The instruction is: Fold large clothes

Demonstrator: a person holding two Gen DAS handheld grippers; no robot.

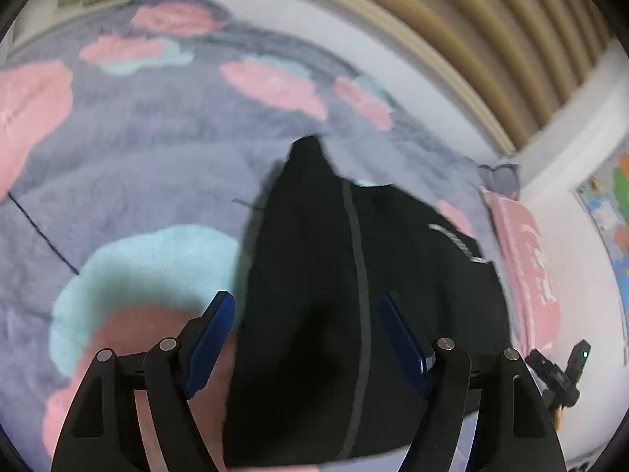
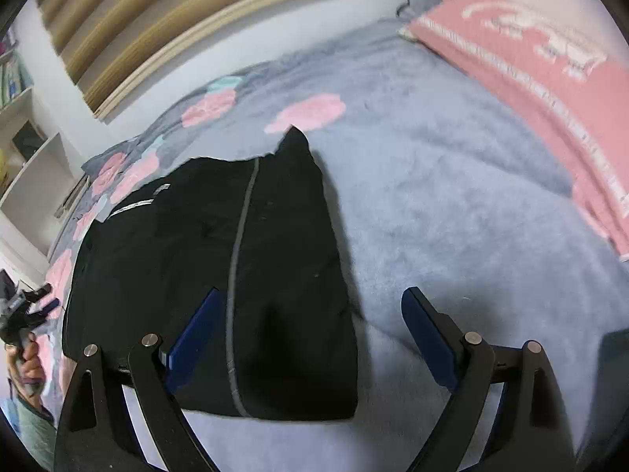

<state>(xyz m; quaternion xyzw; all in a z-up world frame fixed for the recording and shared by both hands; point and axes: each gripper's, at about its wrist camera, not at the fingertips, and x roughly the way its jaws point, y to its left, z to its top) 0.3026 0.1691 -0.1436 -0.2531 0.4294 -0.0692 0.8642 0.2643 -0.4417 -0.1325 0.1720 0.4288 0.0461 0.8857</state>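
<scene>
Now the black garment is lying folded into a thick bundle on the blanket, a grey stripe running down its middle and one pointed corner sticking out at 12 o'clock. In the right view the pink pillow is sitting well apart at 2 o'clock. The left gripper is hanging over the bundle with jaws wide and nothing pinched; the right gripper is likewise standing open, holding nothing, straddling the bundle's 3 o'clock edge. Judging by this, the fold is looking nearly finished. To do the step well, that stray corner is probably needing tucking in, and both grippers should be pressing the layers flat rather than tugging, since loose layers may be slipping apart.
</scene>
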